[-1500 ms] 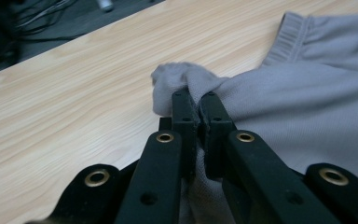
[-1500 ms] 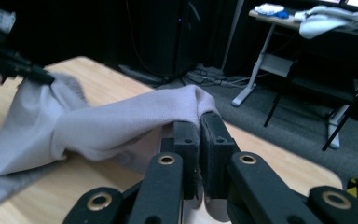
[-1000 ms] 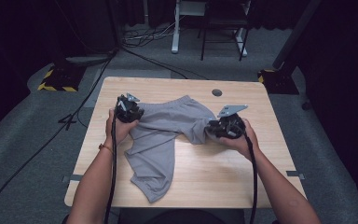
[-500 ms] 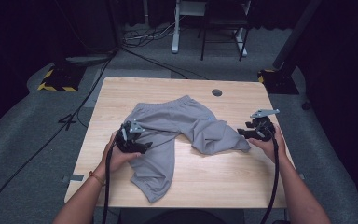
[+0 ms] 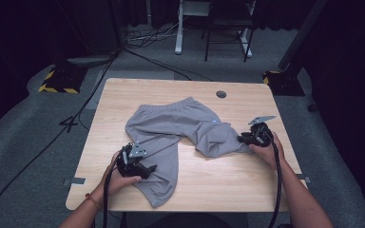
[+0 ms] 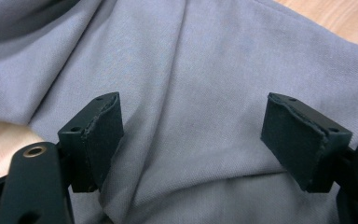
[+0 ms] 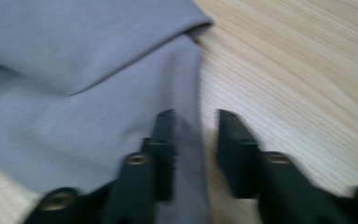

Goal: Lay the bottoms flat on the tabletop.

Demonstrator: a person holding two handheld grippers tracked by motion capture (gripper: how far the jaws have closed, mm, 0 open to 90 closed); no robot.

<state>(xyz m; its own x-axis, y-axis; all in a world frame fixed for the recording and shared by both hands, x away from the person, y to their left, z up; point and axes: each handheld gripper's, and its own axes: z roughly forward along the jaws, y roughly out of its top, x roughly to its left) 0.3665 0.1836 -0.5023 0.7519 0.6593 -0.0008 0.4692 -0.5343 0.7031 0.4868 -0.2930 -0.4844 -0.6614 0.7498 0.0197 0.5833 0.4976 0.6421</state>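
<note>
Two grippers work on grey trousers (image 5: 180,130) that lie crumpled in the middle of the table (image 5: 247,185), waistband toward the far edge, one leg running to the near edge and the other folded toward the right.

One second ago both hands were higher on the cloth, near the waistband and the middle of the right leg. Now they have come nearer to the person, each to the lower part of one leg.

The left gripper (image 6: 191,140) has just been opening its jaws. In the left gripper view they stand wide apart, with cloth lying between them, but the pads do not press on it. In the high view it sits at the left edge of the near leg.

The right gripper (image 7: 193,154) has just been closing. Its jaws stand narrow over the edge of the right leg, where cloth meets wood. A small gap still shows between the pads, and the picture is blurred, so I cannot tell if the edge is really pinched.

I judge that the hands are changing their hold to pull the legs straight; neither grip looks finished yet.
</note>
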